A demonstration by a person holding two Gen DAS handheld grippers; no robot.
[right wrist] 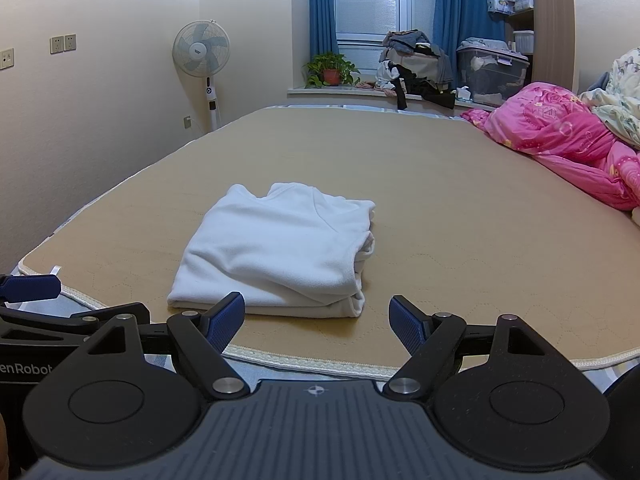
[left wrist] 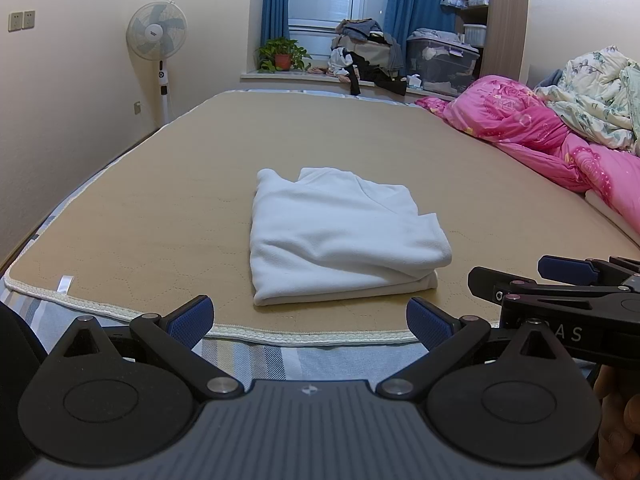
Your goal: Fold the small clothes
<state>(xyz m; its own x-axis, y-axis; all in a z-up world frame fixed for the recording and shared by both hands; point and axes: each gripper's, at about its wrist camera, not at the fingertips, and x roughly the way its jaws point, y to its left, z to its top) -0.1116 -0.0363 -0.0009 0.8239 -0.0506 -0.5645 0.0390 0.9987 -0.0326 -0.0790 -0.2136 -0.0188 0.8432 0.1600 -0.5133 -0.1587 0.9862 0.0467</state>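
Note:
A white garment lies folded into a thick rectangle on the tan mattress pad; it also shows in the right wrist view. My left gripper is open and empty, held back from the garment over the pad's near edge. My right gripper is open and empty, just short of the garment's near right corner. The right gripper's body shows at the right of the left wrist view; the left gripper's body shows at the left edge of the right wrist view.
A pink quilt and a floral quilt are heaped along the bed's right side. A standing fan is by the left wall. A potted plant, piled clothes and a storage bin sit on the far window ledge.

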